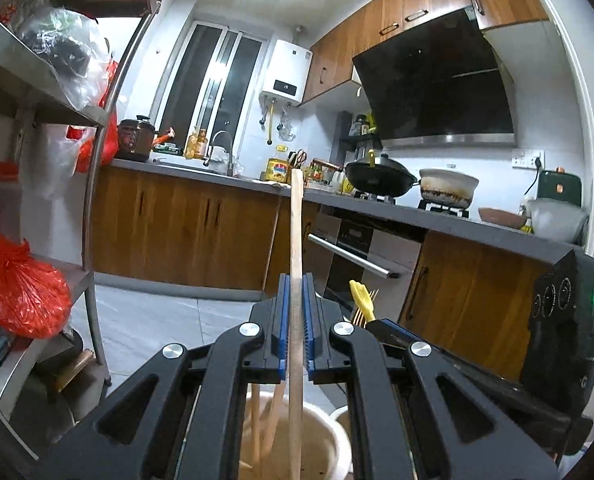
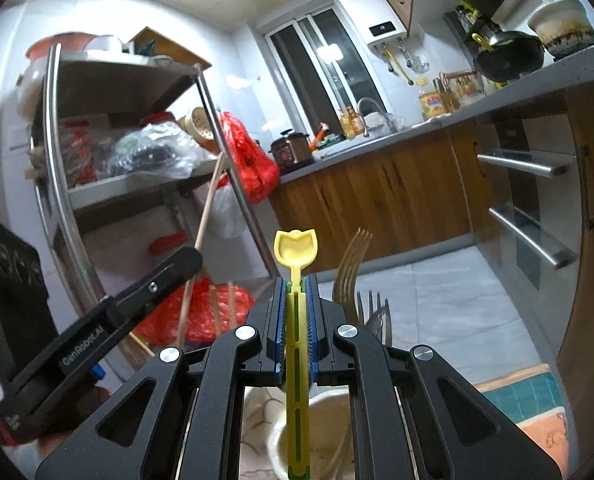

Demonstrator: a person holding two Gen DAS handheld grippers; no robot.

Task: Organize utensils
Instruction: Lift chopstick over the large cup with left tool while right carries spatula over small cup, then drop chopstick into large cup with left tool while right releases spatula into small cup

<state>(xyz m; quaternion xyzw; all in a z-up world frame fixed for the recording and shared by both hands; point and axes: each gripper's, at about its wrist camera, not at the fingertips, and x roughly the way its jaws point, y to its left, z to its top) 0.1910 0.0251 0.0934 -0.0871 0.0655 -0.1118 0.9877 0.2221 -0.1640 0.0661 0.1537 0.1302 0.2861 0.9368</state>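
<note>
A chopstick (image 1: pixel 295 248) stands in the left cup (image 1: pixel 317 436); forks (image 2: pixel 353 276) in the right cup (image 2: pixel 329 436).

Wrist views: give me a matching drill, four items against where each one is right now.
Items:
1. chopstick
2. yellow spoon
3. forks
4. wok

Places:
A. on the stove
B. clamped in the left gripper
C. standing loose in a cup, right of the right gripper
D. clamped in the right gripper

Pairs: 1-B, 2-D, 3-C, 4-A
</note>
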